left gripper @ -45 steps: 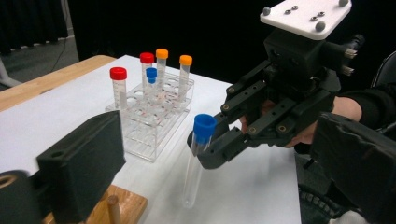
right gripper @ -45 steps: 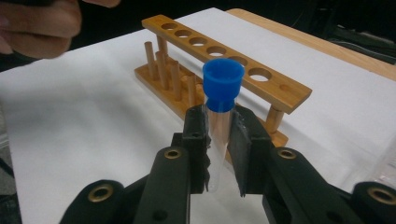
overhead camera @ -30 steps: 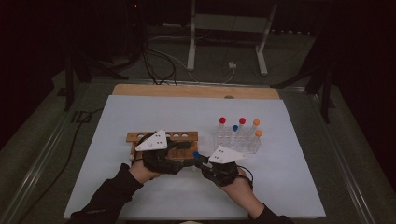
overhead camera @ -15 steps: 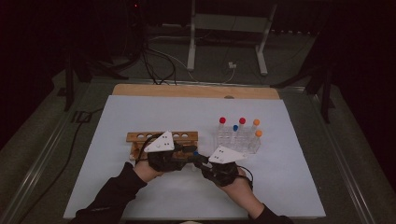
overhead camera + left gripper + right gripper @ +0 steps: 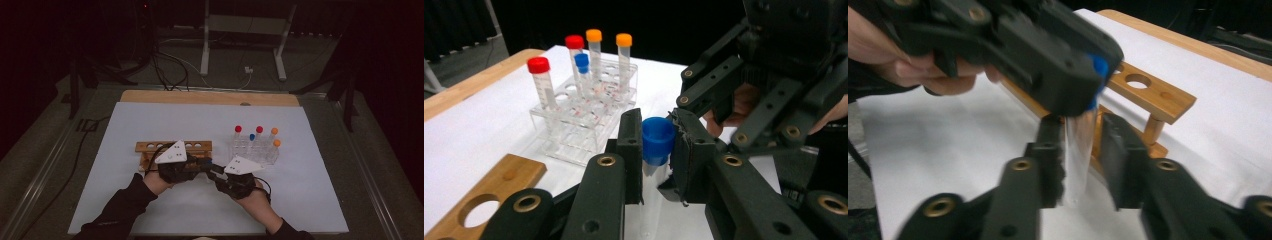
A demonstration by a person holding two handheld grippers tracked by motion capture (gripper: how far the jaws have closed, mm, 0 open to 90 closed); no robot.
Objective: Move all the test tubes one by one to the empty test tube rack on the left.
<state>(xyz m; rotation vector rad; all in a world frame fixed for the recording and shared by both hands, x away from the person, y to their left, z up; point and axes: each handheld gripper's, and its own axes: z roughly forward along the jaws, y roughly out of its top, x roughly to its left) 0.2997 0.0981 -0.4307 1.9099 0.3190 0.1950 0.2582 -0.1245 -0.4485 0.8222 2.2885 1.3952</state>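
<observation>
Two grippers meet over the white desk near its front edge, sharing one clear plastic tube with a blue screw cap (image 5: pixel 658 141). Left gripper (image 5: pixel 656 150) has just clamped tight on the cap. Right gripper (image 5: pixel 1080 157) has just been easing open, jaws flanking the tube body, barely apart. Handover step; next, right withdraws, left carries toward the wooden holed rack (image 5: pixel 172 148).
</observation>
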